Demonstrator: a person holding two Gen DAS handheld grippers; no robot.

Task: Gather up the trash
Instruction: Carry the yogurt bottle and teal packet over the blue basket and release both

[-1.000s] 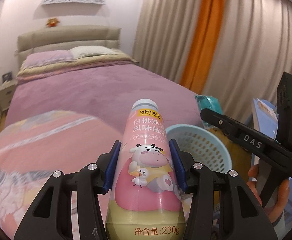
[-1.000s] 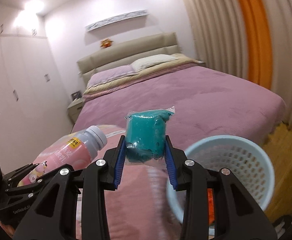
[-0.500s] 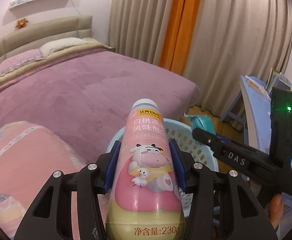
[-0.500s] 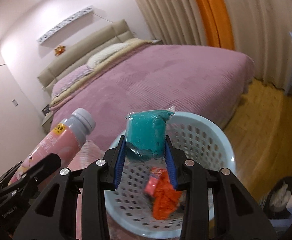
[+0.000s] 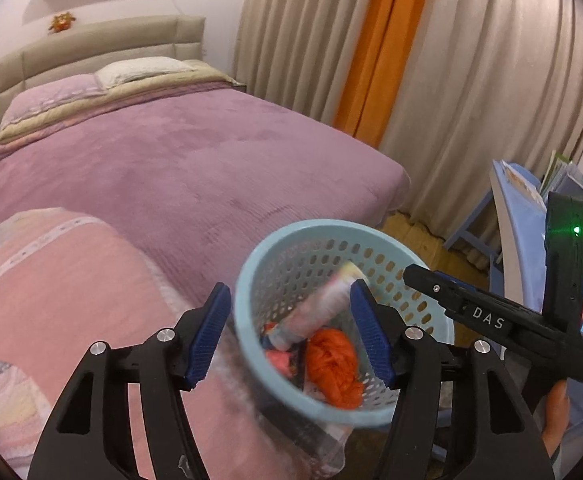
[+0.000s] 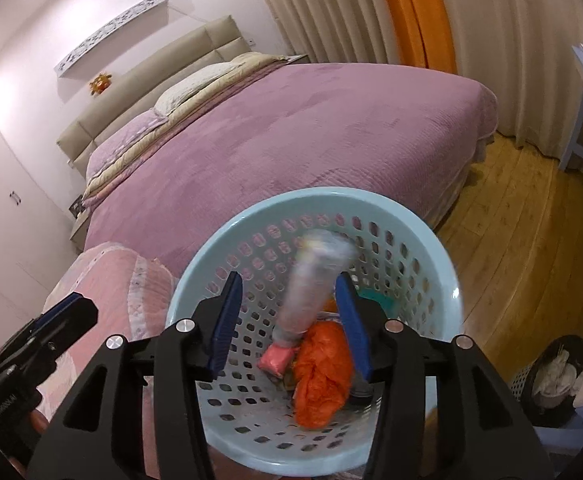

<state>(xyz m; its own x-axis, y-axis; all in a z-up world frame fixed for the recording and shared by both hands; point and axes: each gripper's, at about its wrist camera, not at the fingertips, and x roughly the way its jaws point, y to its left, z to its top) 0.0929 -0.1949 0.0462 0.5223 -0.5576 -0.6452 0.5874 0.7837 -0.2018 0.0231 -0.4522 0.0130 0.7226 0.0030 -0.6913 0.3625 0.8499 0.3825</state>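
Observation:
A light blue perforated basket sits just below both grippers. My left gripper hangs over it, jaws opening, nothing pressed between the pads. The pink yogurt bottle is a blur, falling free into the basket. My right gripper is also over the basket with jaws opening and no grip. The teal packet lies inside by the right pad. An orange crumpled bag and a pink scrap lie at the bottom. The right gripper shows in the left wrist view over the basket's right rim.
A bed with a purple cover fills the space behind, and a pink quilt lies beside the basket at left. Curtains hang at the back. A blue desk stands at right, and a dark bin stands on the wooden floor.
Both grippers moved down over the basket and opened. The pink bottle left the left gripper and the teal packet left the right one; both dropped into the basket.

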